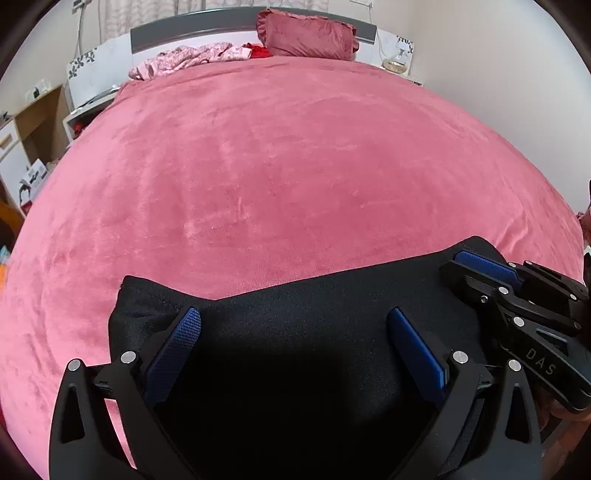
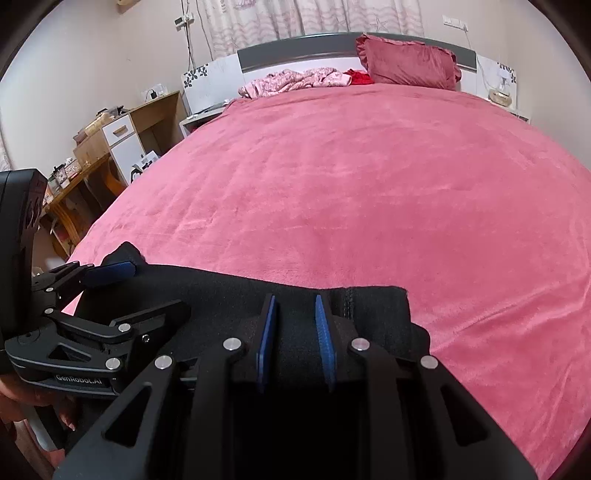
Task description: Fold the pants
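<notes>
Bed: pink plush blanket (image 1: 280, 155) covers it; far edges bend away in the fisheye.
Pants: black pants (image 1: 314, 314) lie folded at the near edge of the bed, their lower part hidden under both tools.
Left gripper (image 1: 295, 328): jaws spread wide over the cloth, nothing between them.
Right gripper (image 2: 295, 317): jaws narrow, a ridge of pants between the blue pads; actual pinch hard to make out.
Pillow (image 1: 306, 35): dark pink, at the headboard.
Crumpled clothes (image 1: 192, 59): pink print, details too small.
</notes>
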The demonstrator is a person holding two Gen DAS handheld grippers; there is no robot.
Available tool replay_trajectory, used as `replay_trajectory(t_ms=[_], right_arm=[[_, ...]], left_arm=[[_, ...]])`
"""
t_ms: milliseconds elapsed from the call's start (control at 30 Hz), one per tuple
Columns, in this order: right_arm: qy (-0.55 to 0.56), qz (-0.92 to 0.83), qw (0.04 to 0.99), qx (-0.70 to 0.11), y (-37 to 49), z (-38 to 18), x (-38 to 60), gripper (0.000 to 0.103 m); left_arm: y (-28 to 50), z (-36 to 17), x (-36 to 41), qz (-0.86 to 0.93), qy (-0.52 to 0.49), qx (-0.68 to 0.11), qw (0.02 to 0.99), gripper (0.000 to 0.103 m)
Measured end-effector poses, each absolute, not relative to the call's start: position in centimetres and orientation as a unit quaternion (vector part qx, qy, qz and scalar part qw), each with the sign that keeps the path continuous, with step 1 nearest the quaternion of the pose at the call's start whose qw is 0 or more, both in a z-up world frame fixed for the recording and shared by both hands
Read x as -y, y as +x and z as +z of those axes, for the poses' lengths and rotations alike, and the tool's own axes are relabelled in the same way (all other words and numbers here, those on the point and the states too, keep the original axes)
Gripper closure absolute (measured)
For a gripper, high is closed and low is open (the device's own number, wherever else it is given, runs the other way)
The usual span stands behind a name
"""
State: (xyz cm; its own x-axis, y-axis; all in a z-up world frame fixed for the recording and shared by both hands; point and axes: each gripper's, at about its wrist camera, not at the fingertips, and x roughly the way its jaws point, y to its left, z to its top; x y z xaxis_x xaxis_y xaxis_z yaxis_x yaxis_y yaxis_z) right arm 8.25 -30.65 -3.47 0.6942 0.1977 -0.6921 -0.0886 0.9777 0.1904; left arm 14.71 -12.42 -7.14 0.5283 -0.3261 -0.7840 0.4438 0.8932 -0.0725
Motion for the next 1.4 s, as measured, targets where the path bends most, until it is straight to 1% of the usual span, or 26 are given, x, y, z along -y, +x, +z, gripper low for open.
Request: replay_trajectory(t_ms=[67, 267, 333, 367, 433, 500, 800, 933, 1000, 1100, 1167, 1233, 1267, 1300, 1367, 1400], right_arm=[[0.069, 0.076, 0.921, -0.376, 7.8, -3.3, 30.6, 0.082], [0.067, 0.069, 0.928, -0.359, 5.5, -2.8, 30.2, 0.076], [0.067, 0.071, 0.928, -0.36, 5.1, -2.7, 30.1, 0.066], [0.065, 0.073, 0.927, -0.361, 4.9, -2.7, 30.0, 0.063], [0.051, 0.073, 0.928, -0.362, 4.3, -2.6, 29.4, 0.054], [0.035, 0.068, 0.929, -0.363, 3.7, -2.6, 28.7, 0.051], [0.042, 0.06, 0.927, -0.367, 0.9, -2.6, 28.3, 0.049], [0.044, 0.056, 0.923, -0.379, -0.7, -2.4, 28.7, 0.046], [0.061, 0.059, 0.917, -0.391, -1.4, -2.3, 29.5, 0.046], [0.133, 0.076, 0.901, -0.405, -2.3, -1.9, 31.7, 0.046], [0.195, 0.085, 0.883, -0.418, -2.7, -2.2, 33.4, 0.047], [0.245, 0.093, 0.867, -0.425, -3.0, -2.6, 34.7, 0.053], [0.259, 0.095, 0.861, -0.427, -3.1, -2.7, 35.1, 0.054], [0.266, 0.095, 0.858, -0.428, -3.2, -2.8, 35.3, 0.058], [0.268, 0.091, 0.855, -0.434, -3.0, -2.7, 35.4, 0.074], [0.265, 0.091, 0.853, -0.44, -2.8, -2.6, 35.4, 0.089]], left_arm=[[14.5, -7.1, 12.4, -0.222, 0.068, -0.43, 0.873, 0.003], [13.4, -6.7, 12.3, -0.217, 0.079, -0.417, 0.879, 0.003], [13.2, -6.5, 12.2, -0.215, 0.081, -0.416, 0.88, 0.003], [13.1, -6.5, 12.2, -0.214, 0.083, -0.415, 0.881, 0.003], [12.7, -6.3, 12.2, -0.209, 0.087, -0.412, 0.882, 0.003], [12.4, -6.3, 12.1, -0.205, 0.09, -0.412, 0.883, 0.003], [10.6, -6.3, 11.9, -0.191, 0.098, -0.406, 0.889, 0.003], [9.6, -6.2, 11.4, -0.19, 0.102, -0.405, 0.889, 0.003], [8.7, -6.0, 10.8, -0.197, 0.103, -0.403, 0.888, 0.003], [6.9, -5.9, 9.5, -0.205, 0.108, -0.393, 0.89, 0.003], [5.6, -6.4, 8.0, -0.203, 0.097, -0.399, 0.889, 0.003], [4.7, -6.7, 6.0, -0.207, 0.051, -0.411, 0.886, 0.003], [4.5, -6.8, 5.3, -0.205, 0.036, -0.418, 0.884, 0.003], [4.5, -6.9, 4.9, -0.205, 0.026, -0.427, 0.88, 0.003], [4.7, -7.3, 4.0, -0.21, -0.009, -0.451, 0.867, 0.003], [4.9, -7.6, 3.6, -0.212, -0.03, -0.462, 0.861, 0.003]])
